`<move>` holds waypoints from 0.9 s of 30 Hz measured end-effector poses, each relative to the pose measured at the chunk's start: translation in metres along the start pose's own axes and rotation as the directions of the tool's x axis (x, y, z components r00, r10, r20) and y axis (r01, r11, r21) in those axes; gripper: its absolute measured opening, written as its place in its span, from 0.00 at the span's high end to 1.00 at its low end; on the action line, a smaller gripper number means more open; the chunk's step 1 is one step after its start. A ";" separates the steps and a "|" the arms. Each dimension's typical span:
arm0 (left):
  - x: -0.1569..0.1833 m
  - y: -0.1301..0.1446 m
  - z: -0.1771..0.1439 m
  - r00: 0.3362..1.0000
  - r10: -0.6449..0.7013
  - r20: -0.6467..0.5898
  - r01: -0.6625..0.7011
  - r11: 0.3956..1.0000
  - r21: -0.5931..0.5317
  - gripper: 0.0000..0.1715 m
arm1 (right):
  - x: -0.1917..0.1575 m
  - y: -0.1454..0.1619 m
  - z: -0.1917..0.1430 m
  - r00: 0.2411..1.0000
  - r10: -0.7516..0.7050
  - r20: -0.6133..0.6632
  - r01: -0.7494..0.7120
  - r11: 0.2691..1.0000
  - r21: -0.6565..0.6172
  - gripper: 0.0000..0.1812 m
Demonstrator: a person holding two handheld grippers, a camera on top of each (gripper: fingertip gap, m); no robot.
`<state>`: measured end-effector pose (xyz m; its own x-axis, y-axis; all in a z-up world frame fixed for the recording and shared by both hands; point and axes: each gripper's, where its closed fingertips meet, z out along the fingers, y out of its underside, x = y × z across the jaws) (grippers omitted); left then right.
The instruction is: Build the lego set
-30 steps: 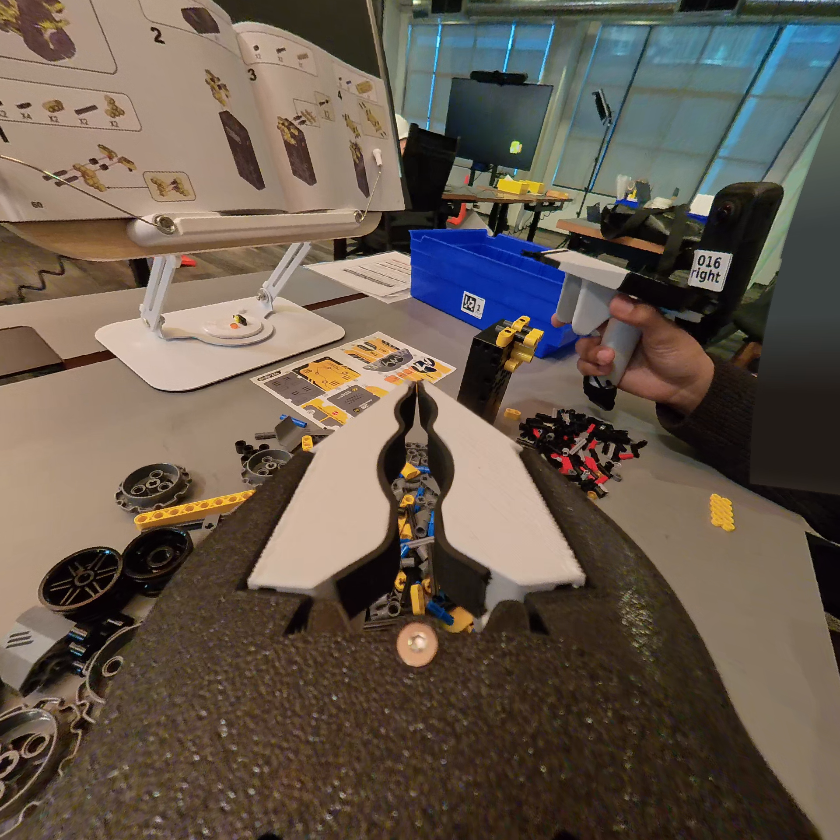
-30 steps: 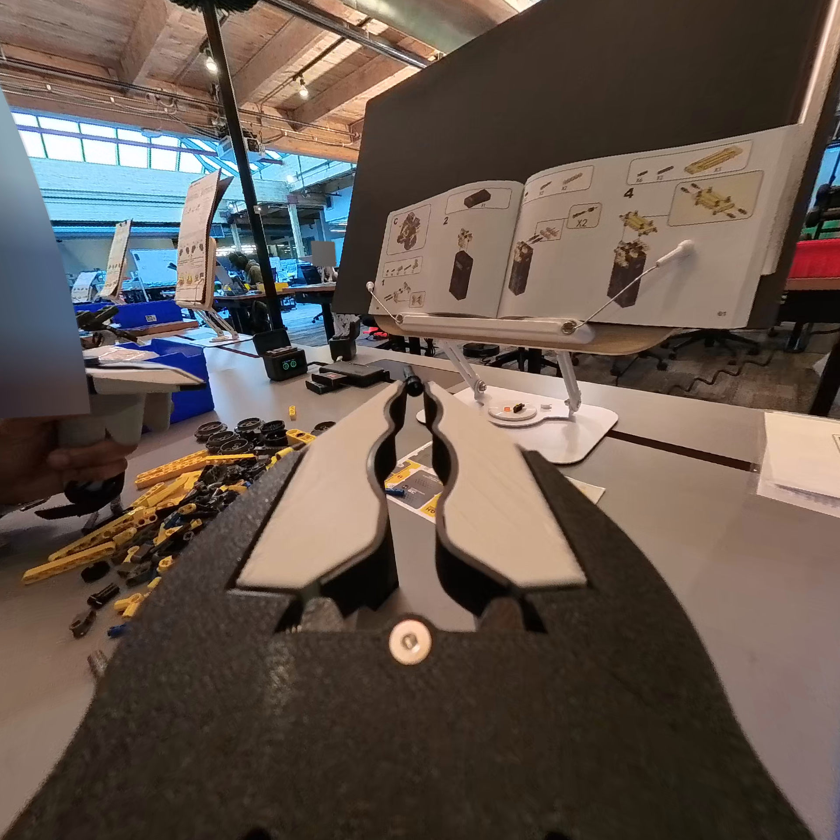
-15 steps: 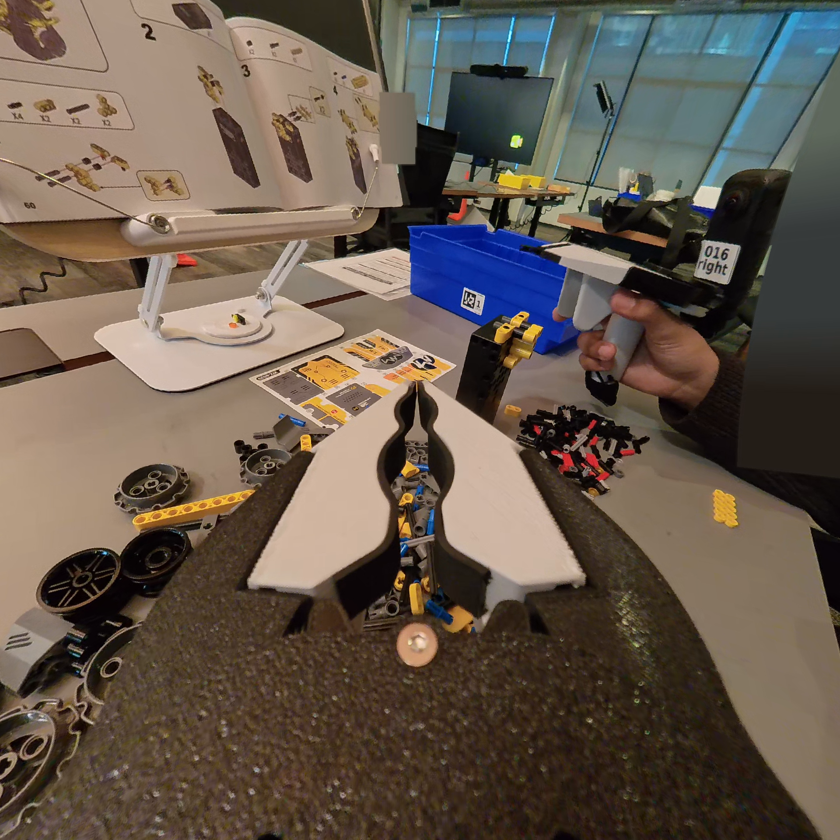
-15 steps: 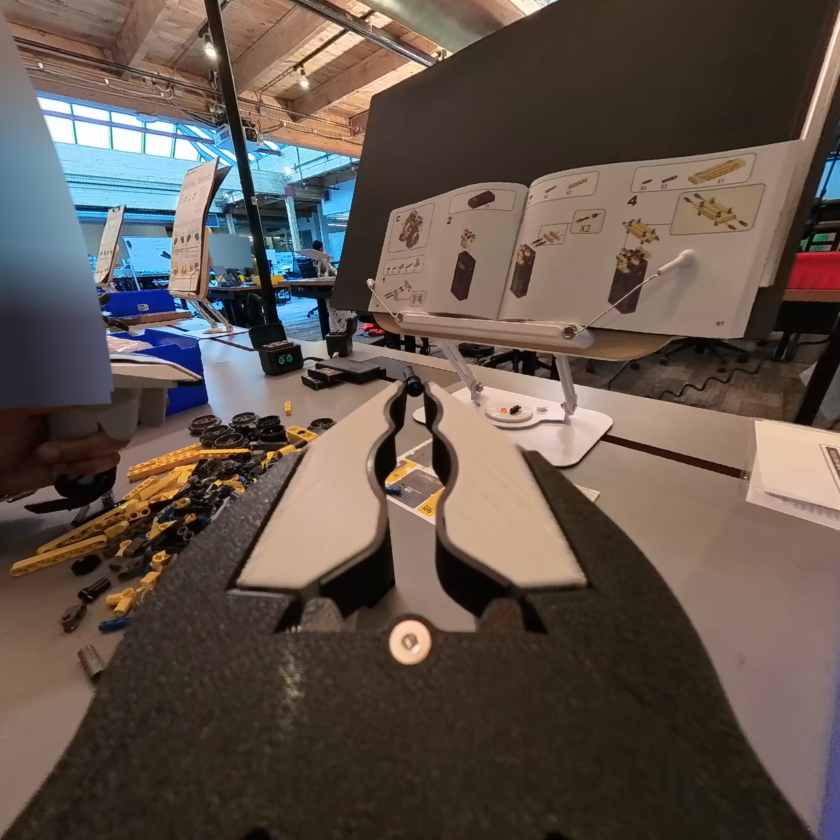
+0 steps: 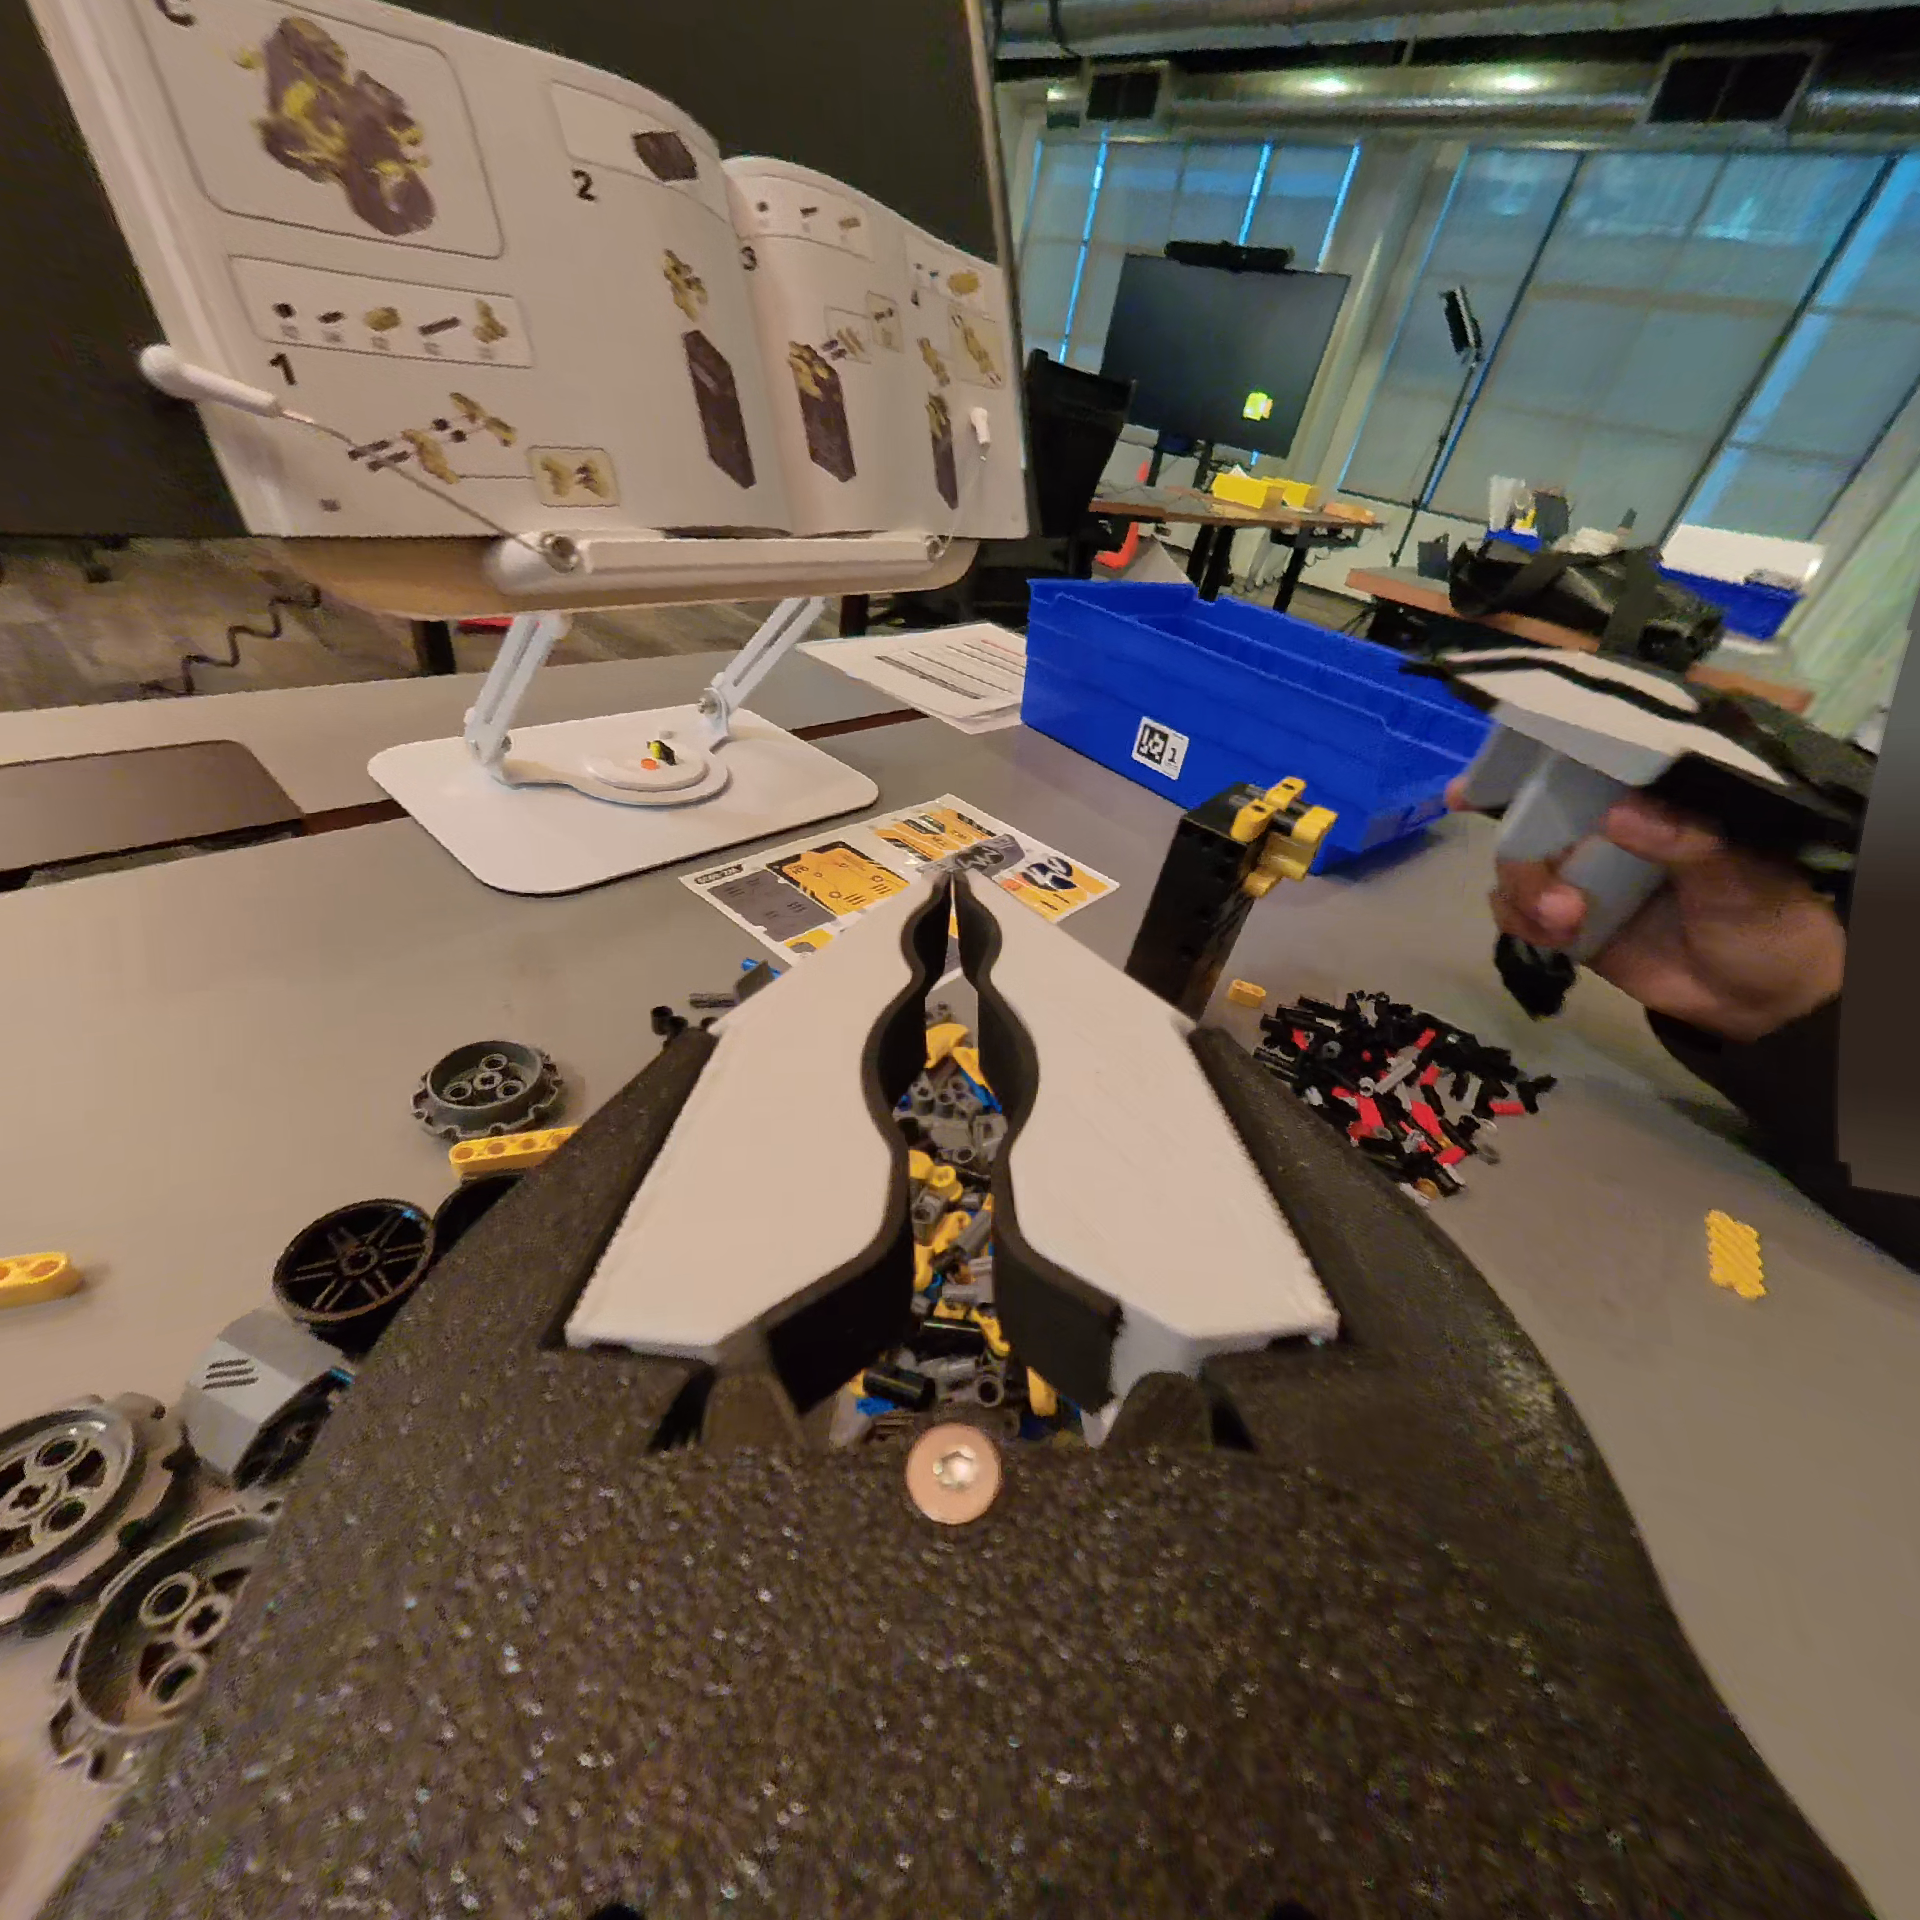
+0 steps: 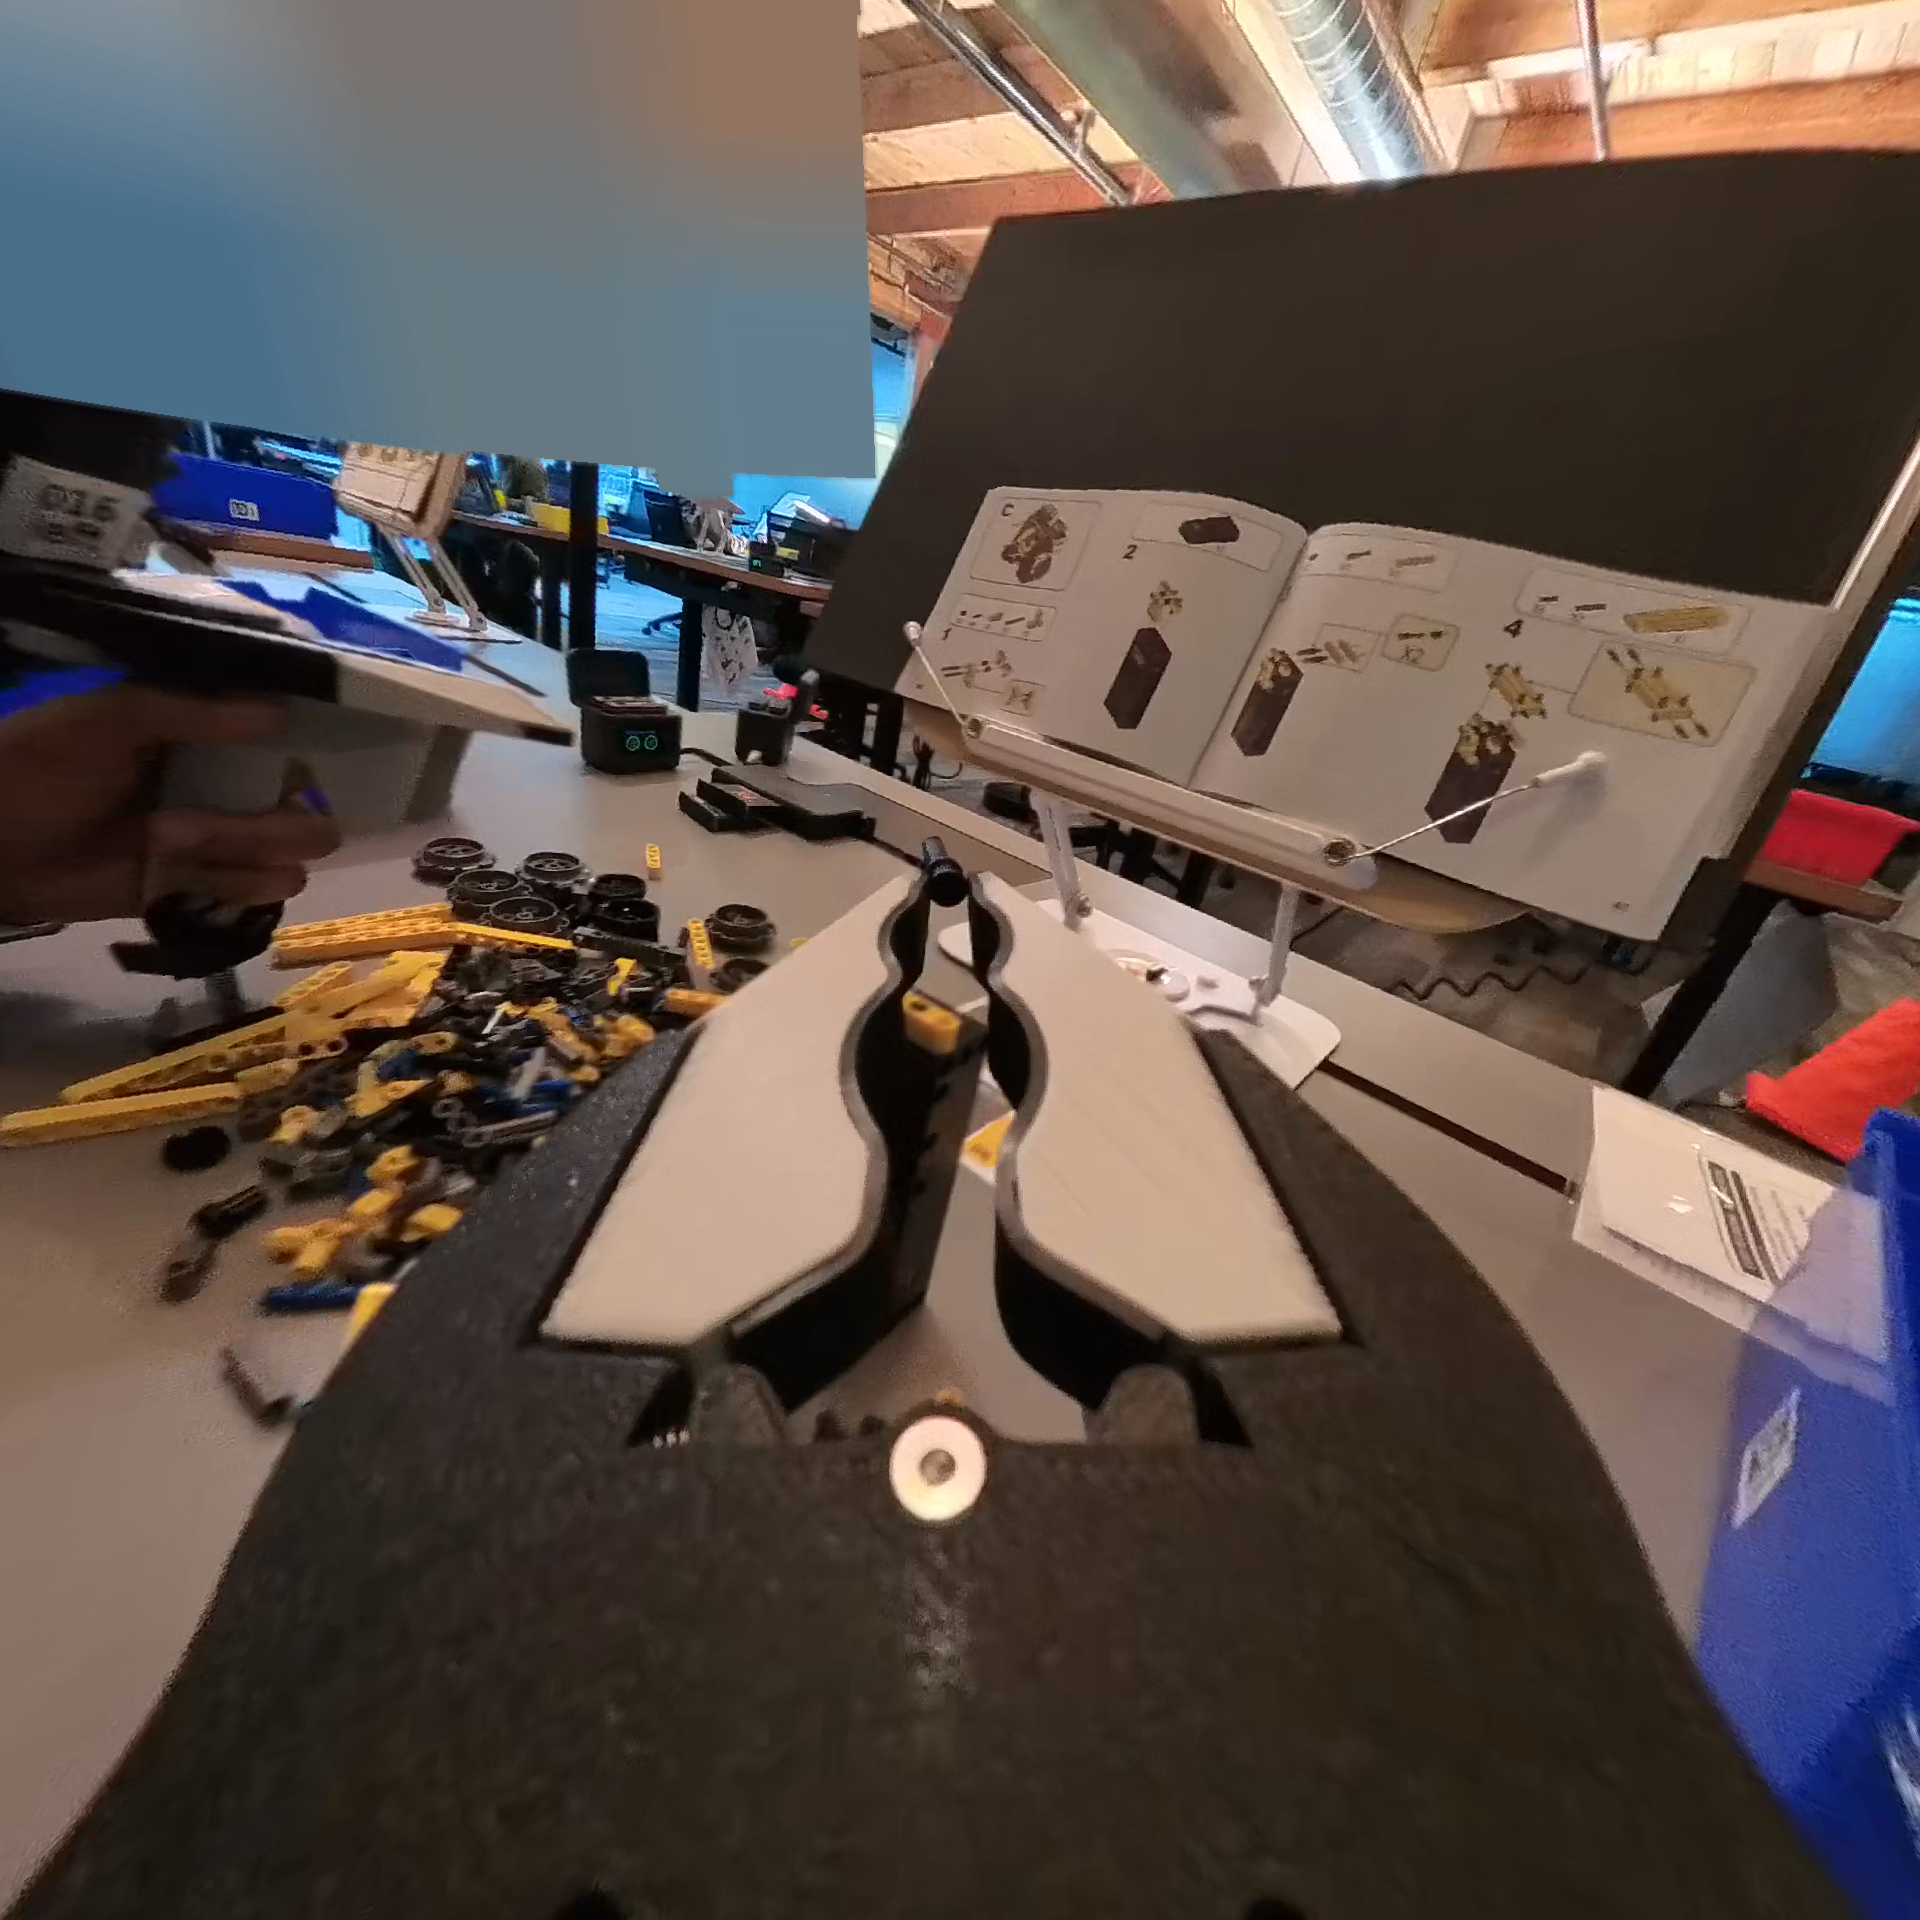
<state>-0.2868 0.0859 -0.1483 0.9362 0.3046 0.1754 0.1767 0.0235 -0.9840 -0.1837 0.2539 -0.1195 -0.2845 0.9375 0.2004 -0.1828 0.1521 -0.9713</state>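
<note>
My left gripper (image 5: 951,883) is shut and empty, hovering over a pile of small yellow, grey and blue building parts (image 5: 951,1195). A black block with yellow parts on top (image 5: 1195,914) stands upright just to its right. My right gripper (image 6: 948,883) is shut on a small black pin (image 6: 941,864) at its fingertips. It hangs over the black block (image 6: 920,1101), which shows between its fingers. A hand holds the right gripper (image 5: 1434,665) in the air to the right of the block. The left gripper (image 6: 540,727) shows at the left, above the parts pile (image 6: 436,1049).
An open instruction booklet (image 5: 520,312) rests on a white stand at the back. A blue bin (image 5: 1247,675) stands behind the block. A heap of red and black pins (image 5: 1392,1081), a sticker sheet (image 5: 894,873), black wheels (image 5: 353,1262) and a yellow piece (image 5: 1733,1252) lie on the grey table. Tip to tip, the grippers are about 20 cm apart.
The right gripper has swung left and down over the black block, still holding the pin. The left gripper has shifted slightly, so the booklet stand now sits further right in its view.
</note>
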 end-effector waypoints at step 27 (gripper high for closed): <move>0.001 0.014 0.005 1.000 -0.011 -0.011 0.010 0.998 -0.063 1.00 | -0.227 0.097 -0.080 0.836 -0.212 0.505 0.483 0.722 -0.496 0.96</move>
<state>-0.2849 0.0911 -0.1624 0.9374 0.2942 0.1862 0.2048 -0.0334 -0.9782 -0.0613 0.0814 -0.2697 -0.6747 0.5938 0.4385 0.1972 0.7174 -0.6682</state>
